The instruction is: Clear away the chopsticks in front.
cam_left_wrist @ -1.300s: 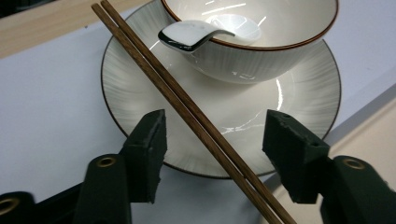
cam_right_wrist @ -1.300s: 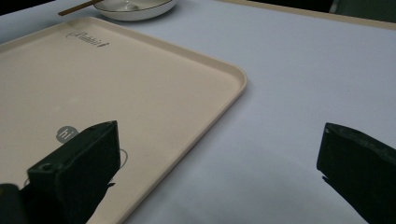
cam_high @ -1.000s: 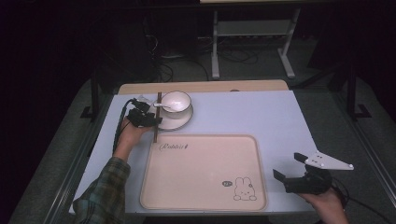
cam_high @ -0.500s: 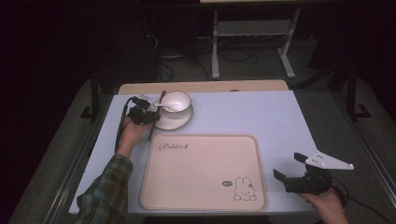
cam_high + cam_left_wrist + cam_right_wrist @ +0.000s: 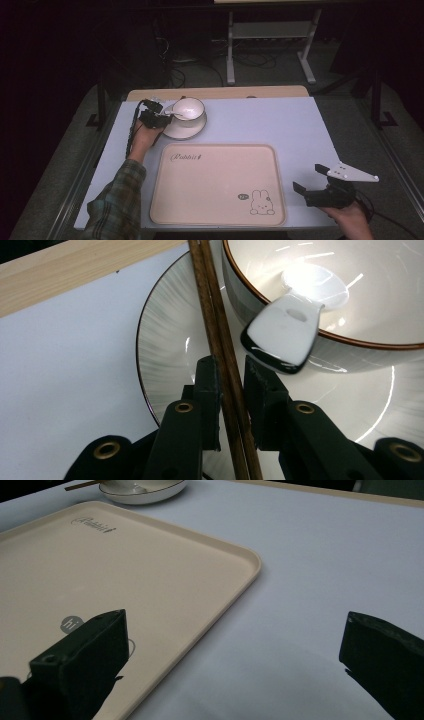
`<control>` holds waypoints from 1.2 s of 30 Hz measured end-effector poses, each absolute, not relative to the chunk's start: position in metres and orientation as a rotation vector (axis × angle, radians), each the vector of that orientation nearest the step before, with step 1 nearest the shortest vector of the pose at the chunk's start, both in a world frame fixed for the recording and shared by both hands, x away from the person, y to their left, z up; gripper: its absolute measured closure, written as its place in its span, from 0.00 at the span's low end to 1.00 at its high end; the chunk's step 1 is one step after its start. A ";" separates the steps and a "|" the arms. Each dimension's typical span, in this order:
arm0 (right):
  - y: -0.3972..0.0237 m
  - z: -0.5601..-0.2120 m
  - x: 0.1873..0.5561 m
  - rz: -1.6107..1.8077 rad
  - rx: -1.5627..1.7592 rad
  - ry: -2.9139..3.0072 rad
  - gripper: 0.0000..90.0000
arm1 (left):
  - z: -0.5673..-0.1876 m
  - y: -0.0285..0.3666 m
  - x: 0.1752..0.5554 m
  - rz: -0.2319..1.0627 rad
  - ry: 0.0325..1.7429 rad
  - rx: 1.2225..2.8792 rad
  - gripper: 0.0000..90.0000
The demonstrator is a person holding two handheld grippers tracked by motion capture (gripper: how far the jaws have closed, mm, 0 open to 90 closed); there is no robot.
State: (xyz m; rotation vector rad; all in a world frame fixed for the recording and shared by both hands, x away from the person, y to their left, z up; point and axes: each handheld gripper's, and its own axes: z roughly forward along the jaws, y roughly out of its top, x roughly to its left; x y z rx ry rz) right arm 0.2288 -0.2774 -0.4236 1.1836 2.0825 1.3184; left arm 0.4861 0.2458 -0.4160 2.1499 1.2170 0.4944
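Chopsticks (image 5: 220,330) are found lying as a pair across the left rim of the plate (image 5: 165,340), beside the bowl (image 5: 350,305), at the far left of the surface (image 5: 280,120). A spoon (image 5: 287,332) rests in the bowl, its handle overhanging the rim close to the chopsticks. The left hand-held gripper (image 5: 231,377) is set astride both sticks; its jaws have just been closing and now stand narrow, the sticks between them, the pads at or very near the wood; firm contact is not confirmed. The right hand-held gripper (image 5: 312,180) is held wide open and empty near the tray (image 5: 215,185).

For a sound grasp, closure should be completed squarely so both sticks are pinched together, and the lift kept clear of the spoon handle and the plate, lest either be dragged.

Against the earlier frames, the left jaws are noted narrower around the sticks; the right hand-held gripper, tray, plate and bowl are unchanged in position
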 end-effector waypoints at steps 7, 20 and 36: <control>-0.277 -0.424 0.229 1.320 1.181 2.083 0.00 | -0.417 0.249 0.487 0.501 1.240 2.132 0.87; -0.277 -0.423 0.228 1.320 1.181 2.081 0.00 | -0.403 0.266 0.472 0.470 1.251 2.092 0.75; -0.275 -0.423 0.228 1.315 1.176 2.088 0.00 | -0.409 0.293 0.452 0.374 1.254 2.059 0.84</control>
